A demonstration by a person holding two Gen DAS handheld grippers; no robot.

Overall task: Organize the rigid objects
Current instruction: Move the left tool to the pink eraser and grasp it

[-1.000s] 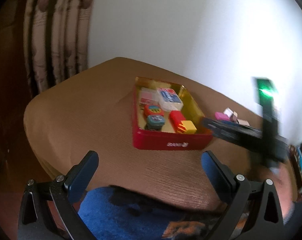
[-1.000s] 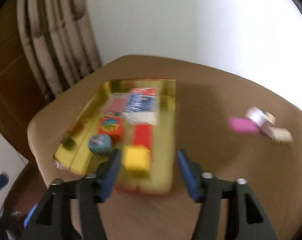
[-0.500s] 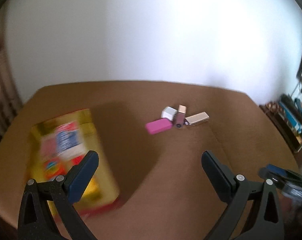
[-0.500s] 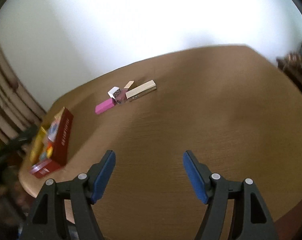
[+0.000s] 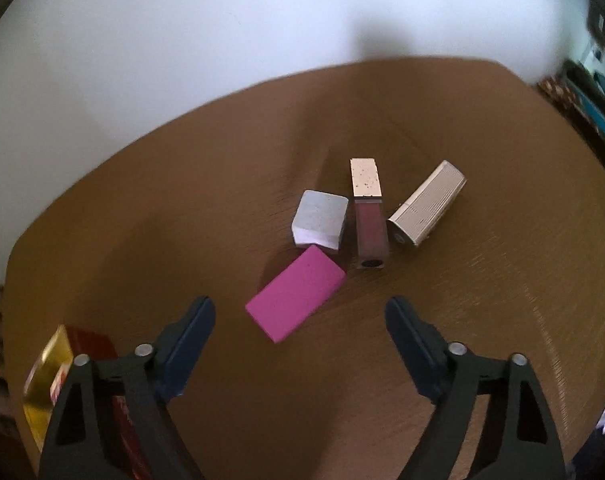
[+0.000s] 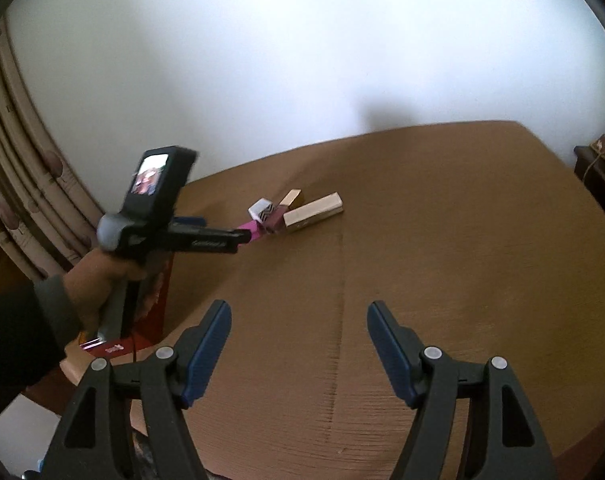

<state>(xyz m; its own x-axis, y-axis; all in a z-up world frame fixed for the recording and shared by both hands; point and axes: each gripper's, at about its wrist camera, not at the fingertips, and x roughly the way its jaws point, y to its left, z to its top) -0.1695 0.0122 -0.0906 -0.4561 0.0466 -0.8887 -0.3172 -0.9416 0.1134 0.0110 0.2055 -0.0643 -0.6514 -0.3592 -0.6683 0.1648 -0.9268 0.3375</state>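
A pink block (image 5: 296, 293), a white cube (image 5: 321, 218), a lip-gloss tube with a gold cap (image 5: 367, 216) and a beige box (image 5: 426, 203) lie clustered on the brown table (image 5: 482, 300). My left gripper (image 5: 300, 316) is open and empty, just short of the pink block. My right gripper (image 6: 299, 320) is open and empty, well back from the cluster (image 6: 298, 210). In the right wrist view the left gripper tool (image 6: 174, 236) reaches toward the pink block (image 6: 251, 229).
A red and gold tin (image 5: 58, 376) with sorted items sits at the table's left edge, also in the right wrist view (image 6: 150, 312). A white wall stands behind the table. Curtains (image 6: 26, 200) hang at left. Shelves with clutter (image 5: 594, 92) are at right.
My left gripper swung from the tin to the cluster and moved close to the pink block. My right gripper turned away from the tin and pulled back over the table.
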